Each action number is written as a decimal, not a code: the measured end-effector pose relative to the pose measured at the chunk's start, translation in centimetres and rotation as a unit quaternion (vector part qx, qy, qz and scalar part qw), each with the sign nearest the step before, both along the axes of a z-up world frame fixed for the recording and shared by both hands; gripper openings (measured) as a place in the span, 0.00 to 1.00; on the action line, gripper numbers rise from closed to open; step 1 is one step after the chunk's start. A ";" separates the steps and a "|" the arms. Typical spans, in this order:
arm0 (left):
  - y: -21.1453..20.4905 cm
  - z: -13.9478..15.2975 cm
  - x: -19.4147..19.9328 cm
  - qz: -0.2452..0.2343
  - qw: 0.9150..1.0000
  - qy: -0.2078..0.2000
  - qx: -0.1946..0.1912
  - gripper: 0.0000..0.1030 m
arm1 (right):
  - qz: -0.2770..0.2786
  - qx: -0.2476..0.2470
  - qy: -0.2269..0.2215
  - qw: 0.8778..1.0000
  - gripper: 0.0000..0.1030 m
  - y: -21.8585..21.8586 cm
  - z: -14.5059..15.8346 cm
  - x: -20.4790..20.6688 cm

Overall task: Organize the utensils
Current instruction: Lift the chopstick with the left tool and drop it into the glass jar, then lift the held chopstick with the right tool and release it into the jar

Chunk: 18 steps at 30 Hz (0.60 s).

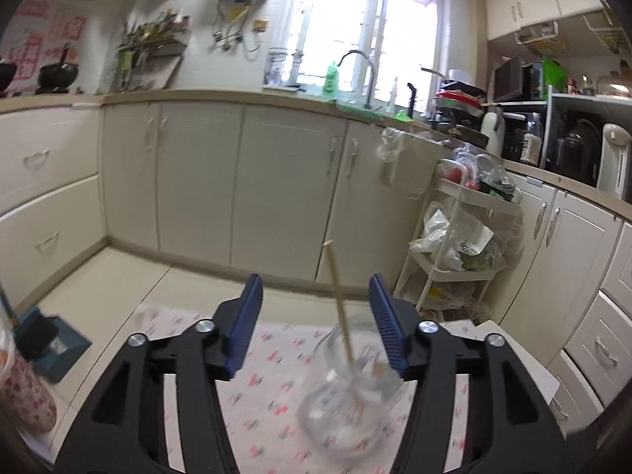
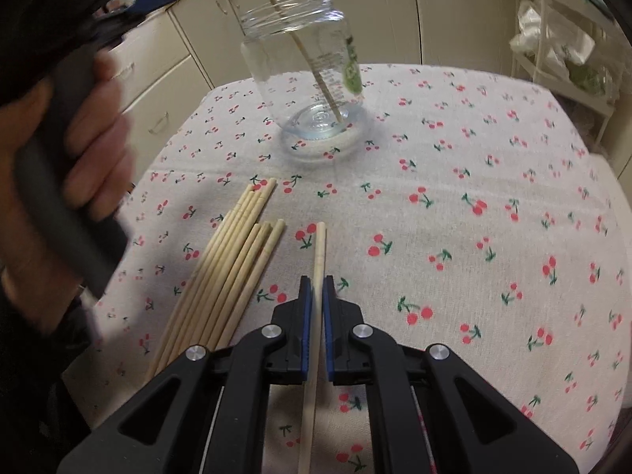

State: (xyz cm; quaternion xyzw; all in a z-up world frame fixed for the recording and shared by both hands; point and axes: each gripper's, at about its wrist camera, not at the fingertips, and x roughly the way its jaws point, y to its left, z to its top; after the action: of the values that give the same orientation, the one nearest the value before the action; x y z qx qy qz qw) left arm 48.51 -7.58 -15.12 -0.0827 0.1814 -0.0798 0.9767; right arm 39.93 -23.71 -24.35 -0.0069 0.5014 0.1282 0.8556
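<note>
On the cherry-print surface (image 2: 454,181), the right hand-held gripper (image 2: 317,288) pinches one chopstick (image 2: 319,252); the left hand-held gripper (image 1: 316,316) gapes beside the jar (image 2: 308,75). A careless drop could tip that tall jar or miss its mouth.

Daylight is admitted through an overexposed window (image 1: 367,19). Edges are bent by fisheye distortion. The jar (image 1: 347,395) and hand (image 2: 91,150) are motion-blurred.

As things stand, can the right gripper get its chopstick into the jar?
Probably yes. The right gripper is shut on a chopstick, and only bare tablecloth lies between it and the jar. The mouth is open, with one chopstick already inside. The left gripper hovers nearby, open.
</note>
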 end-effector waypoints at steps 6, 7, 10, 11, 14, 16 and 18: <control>4.5 -3.3 -3.6 0.034 0.998 0.050 -0.026 0.66 | 0.027 -0.068 -0.017 0.997 0.06 2.1 0.1 0.0; 5.3 -4.0 -3.9 0.041 0.997 0.059 -0.036 0.67 | 0.019 -0.054 -0.018 0.998 0.06 1.8 0.5 -0.1; 7.1 -5.8 -4.6 0.059 0.993 0.080 -0.065 0.69 | -0.012 0.034 -0.052 0.998 0.06 0.1 4.0 0.1; 7.3 -6.2 -4.6 0.063 0.992 0.082 -0.069 0.69 | -0.018 0.049 -0.070 0.996 0.06 -0.2 5.3 0.3; 7.6 -7.3 -4.7 0.068 0.991 0.086 -0.075 0.70 | -0.033 0.108 -0.163 0.980 0.06 -0.7 10.7 1.7; 7.7 -7.7 -4.8 0.075 0.991 0.084 -0.078 0.72 | -0.042 0.130 -0.212 0.968 0.06 -0.8 13.1 2.9; 7.9 -7.6 -4.6 0.082 0.990 0.082 -0.083 0.74 | -0.055 0.157 -0.254 0.953 0.06 -0.7 14.9 4.3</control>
State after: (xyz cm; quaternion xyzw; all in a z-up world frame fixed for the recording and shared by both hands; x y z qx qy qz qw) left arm 43.88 0.32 -22.75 -0.1840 0.2458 -0.0074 0.9517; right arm 44.27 -24.45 -9.48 0.1229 0.2405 0.1524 0.9507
